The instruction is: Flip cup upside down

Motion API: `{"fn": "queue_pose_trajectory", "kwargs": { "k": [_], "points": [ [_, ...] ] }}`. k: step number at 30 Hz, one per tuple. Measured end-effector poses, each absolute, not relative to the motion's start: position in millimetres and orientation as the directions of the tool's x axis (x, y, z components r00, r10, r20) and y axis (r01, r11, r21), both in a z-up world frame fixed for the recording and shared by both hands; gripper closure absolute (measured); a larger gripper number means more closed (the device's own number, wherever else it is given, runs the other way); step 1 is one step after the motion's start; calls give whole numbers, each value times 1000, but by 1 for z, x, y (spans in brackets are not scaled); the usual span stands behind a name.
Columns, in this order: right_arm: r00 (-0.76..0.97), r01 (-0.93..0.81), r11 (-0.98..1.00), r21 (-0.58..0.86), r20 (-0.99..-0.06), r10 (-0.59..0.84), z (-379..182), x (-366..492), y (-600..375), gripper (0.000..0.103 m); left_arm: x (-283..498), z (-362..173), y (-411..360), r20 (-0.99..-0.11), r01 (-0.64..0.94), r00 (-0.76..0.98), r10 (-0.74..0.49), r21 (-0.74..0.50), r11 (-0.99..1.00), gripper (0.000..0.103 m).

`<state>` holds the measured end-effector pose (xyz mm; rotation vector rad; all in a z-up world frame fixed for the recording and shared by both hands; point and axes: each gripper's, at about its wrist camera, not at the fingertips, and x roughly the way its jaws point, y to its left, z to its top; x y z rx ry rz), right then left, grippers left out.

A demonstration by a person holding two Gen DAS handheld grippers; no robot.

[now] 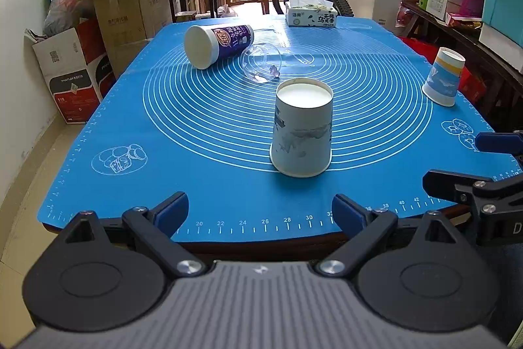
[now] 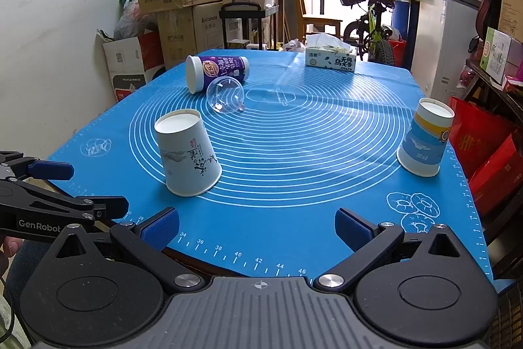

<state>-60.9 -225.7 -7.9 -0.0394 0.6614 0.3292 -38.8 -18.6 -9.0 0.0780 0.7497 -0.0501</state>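
White paper cup (image 1: 302, 128), ink-painted, stands upside down on the blue mat (image 1: 196, 133) just ahead of the left gripper (image 1: 260, 211), whose jaws are spread and empty. Right gripper (image 2: 256, 228) likewise spread, empty; a blue-banded cup (image 2: 425, 138) inverted ahead-right. Left gripper's arm reads "GenRobot". Purple cup (image 1: 217, 44) and clear cup (image 1: 261, 62) lie sideways beyond.

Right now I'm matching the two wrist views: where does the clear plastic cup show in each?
Left wrist: clear plastic cup lies upper centre, just right of the purple cup.
Right wrist: it lies upper left of centre, just below that purple cup.
Shared landmark: tissue box.
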Motion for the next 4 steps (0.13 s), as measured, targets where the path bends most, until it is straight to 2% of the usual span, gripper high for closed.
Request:
{"fn": "queue_pose_trajectory", "kwargs": {
  "k": [4],
  "points": [
    [739,-310,948,68,-611,286,-7,-58,-224,0,-38,-9,-19,-679,75,734,-22,48,996,9]
  ]
}}
